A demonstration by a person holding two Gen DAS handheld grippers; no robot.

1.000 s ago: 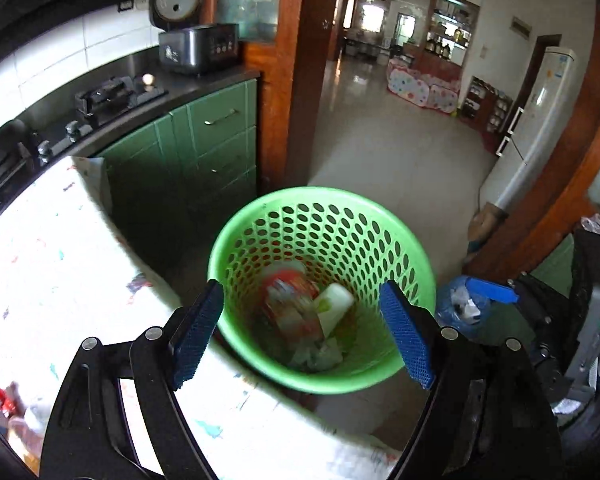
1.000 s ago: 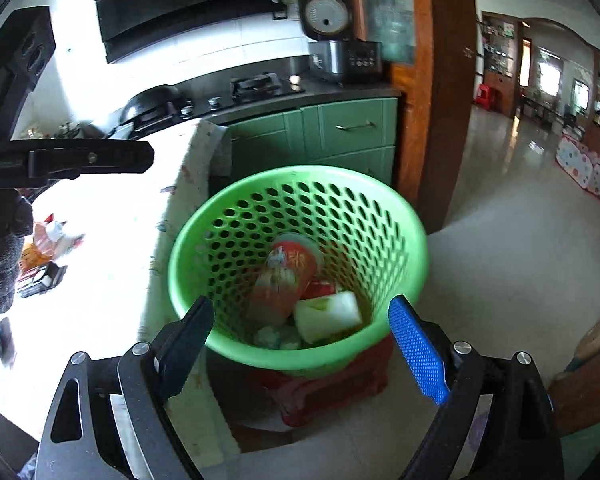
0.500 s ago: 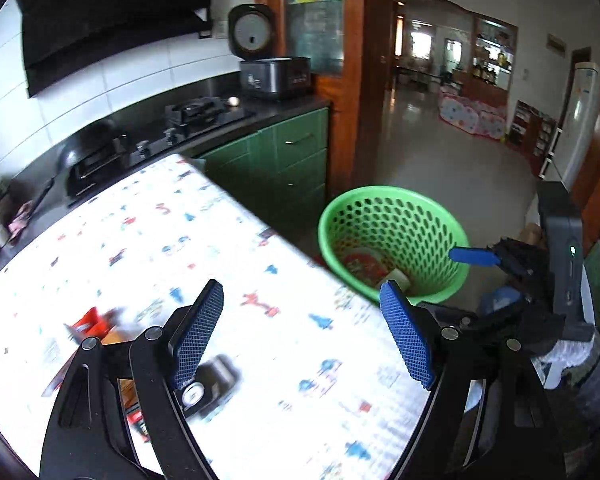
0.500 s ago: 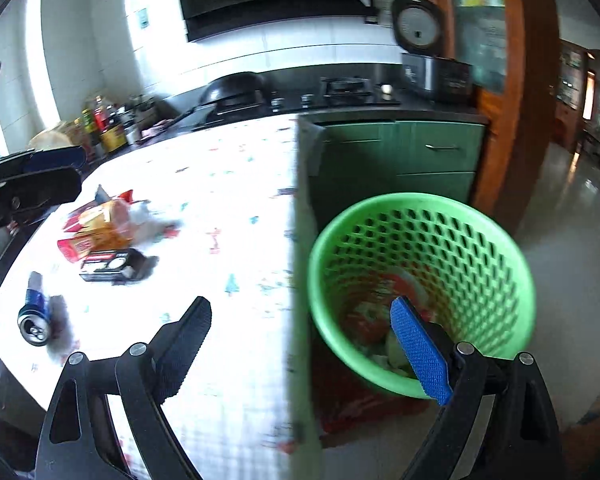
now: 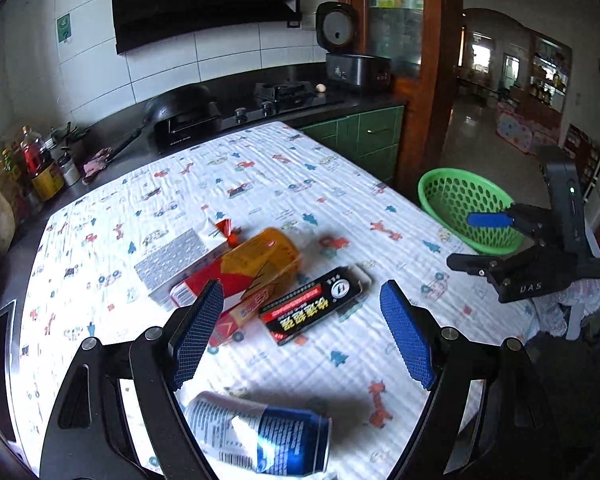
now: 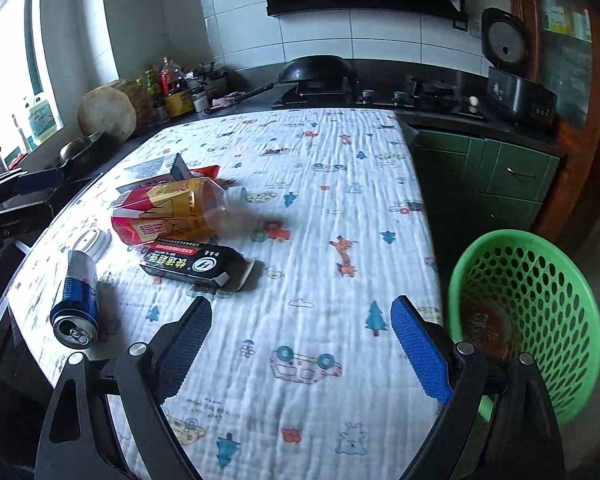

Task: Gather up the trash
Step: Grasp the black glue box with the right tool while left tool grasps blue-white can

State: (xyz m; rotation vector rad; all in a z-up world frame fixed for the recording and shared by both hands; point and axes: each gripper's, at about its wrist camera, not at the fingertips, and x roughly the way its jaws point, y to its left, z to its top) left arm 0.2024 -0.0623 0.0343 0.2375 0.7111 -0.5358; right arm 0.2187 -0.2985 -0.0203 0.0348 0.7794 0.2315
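Observation:
Trash lies on the patterned table: a blue can (image 5: pixel 260 436) (image 6: pixel 76 300) on its side, a black carton (image 5: pixel 316 304) (image 6: pixel 192 264), a yellow bottle (image 5: pixel 256 264) (image 6: pixel 180 208) over a red-and-white carton (image 6: pixel 136 216), and a grey box (image 5: pixel 168 260). The green basket (image 5: pixel 460 208) (image 6: pixel 528 316) stands off the table's right edge with trash inside. My left gripper (image 5: pixel 300 336) is open and empty above the black carton and can. My right gripper (image 6: pixel 300 352) is open and empty over bare tablecloth; it also shows in the left wrist view (image 5: pixel 476 240).
A dark counter with a stove (image 5: pixel 284 92), a wok (image 6: pixel 316 68) and a rice cooker (image 5: pixel 352 64) runs behind the table. Bottles (image 6: pixel 168 80) and a round wooden block (image 6: pixel 108 112) stand at the left. Green cabinets (image 6: pixel 500 172) lie behind the basket.
Both grippers have swung left from over the basket to over the table. The trash on the table has come into view; the basket now sits at the right.

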